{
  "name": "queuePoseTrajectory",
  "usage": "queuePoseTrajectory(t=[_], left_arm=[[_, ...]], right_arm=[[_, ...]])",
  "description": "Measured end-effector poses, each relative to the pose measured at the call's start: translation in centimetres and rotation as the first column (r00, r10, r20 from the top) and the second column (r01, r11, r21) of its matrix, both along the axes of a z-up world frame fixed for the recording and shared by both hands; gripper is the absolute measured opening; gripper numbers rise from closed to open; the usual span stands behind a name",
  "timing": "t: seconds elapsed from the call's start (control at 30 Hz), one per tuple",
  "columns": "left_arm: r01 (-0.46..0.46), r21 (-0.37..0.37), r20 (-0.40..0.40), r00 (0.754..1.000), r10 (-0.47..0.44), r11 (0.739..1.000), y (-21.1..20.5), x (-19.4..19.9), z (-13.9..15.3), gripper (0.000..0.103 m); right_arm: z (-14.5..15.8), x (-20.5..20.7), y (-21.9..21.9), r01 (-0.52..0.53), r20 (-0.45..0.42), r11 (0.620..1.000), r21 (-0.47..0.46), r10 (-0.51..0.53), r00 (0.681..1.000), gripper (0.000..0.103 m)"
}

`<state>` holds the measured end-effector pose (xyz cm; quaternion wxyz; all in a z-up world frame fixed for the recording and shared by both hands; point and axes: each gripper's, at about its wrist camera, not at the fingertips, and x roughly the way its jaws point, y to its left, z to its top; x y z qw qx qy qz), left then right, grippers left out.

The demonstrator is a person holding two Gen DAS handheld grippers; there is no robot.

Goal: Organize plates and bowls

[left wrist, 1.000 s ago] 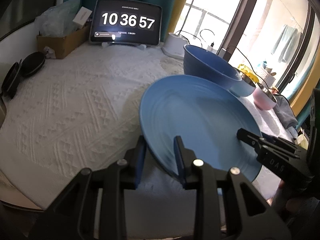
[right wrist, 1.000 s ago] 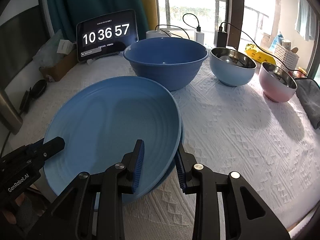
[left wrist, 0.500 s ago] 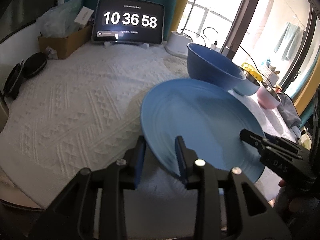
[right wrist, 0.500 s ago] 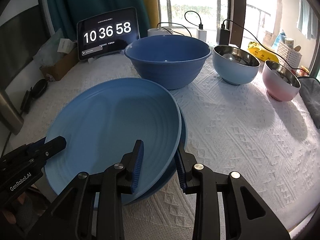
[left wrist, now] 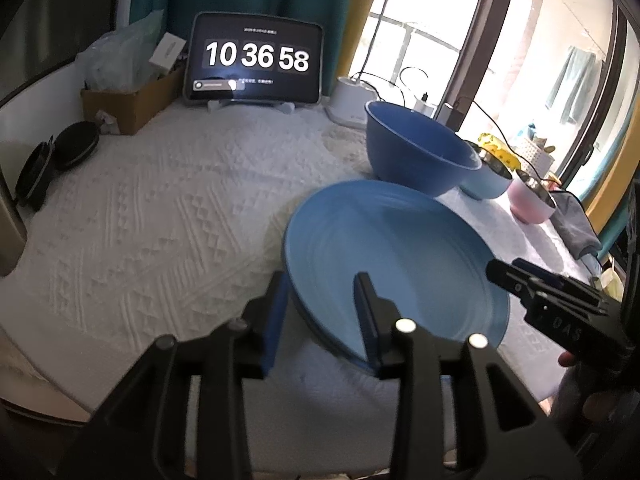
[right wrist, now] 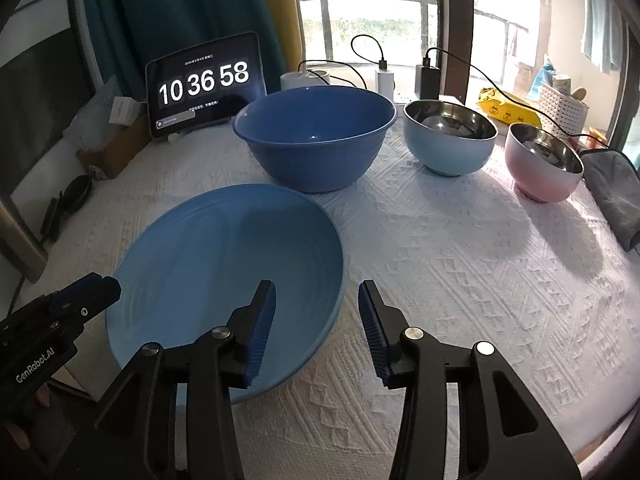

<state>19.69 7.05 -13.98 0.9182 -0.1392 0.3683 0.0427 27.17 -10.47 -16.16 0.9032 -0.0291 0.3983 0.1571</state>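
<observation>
Now that my right gripper [right wrist: 317, 326] has spread its fingers wide, releasing the plate [right wrist: 224, 276], my left gripper [left wrist: 320, 312], fingers apart, straddles its rim: plate placed.

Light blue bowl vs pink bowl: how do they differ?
Colour: the light blue bowl has a pale blue outside, the pink bowl a pink one. Place: the light blue bowl stands beside the big dark blue bowl; the pink bowl stands farther right, by the grey cloth. Both are upright with shiny metal insides.

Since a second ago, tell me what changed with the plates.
Both grippers opened: the right gripper and the left gripper let go of the plate, which now rests on the plate beneath. The big bowl and two small bowls stayed put.
</observation>
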Motion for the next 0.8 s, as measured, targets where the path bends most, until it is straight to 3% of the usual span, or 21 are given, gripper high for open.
queuePoseTrajectory(t=[0.27,0.8], left_arm=[[0.01,0.0,0.012,1.0,-0.01,1.0,-0.7,-0.1,0.6,0.043],[0.047,0.009,0.032,0.998,-0.048,0.999,-1.8,0.8,2.3,0.045]], right_arm=[[0.3,-0.2,-0.5,-0.004,0.007,1.0,0.019,0.004,1.0,0.046],[1.7,0.4,-1.3,-0.01,0.037,0.999,0.051,0.009,0.999,0.046]])
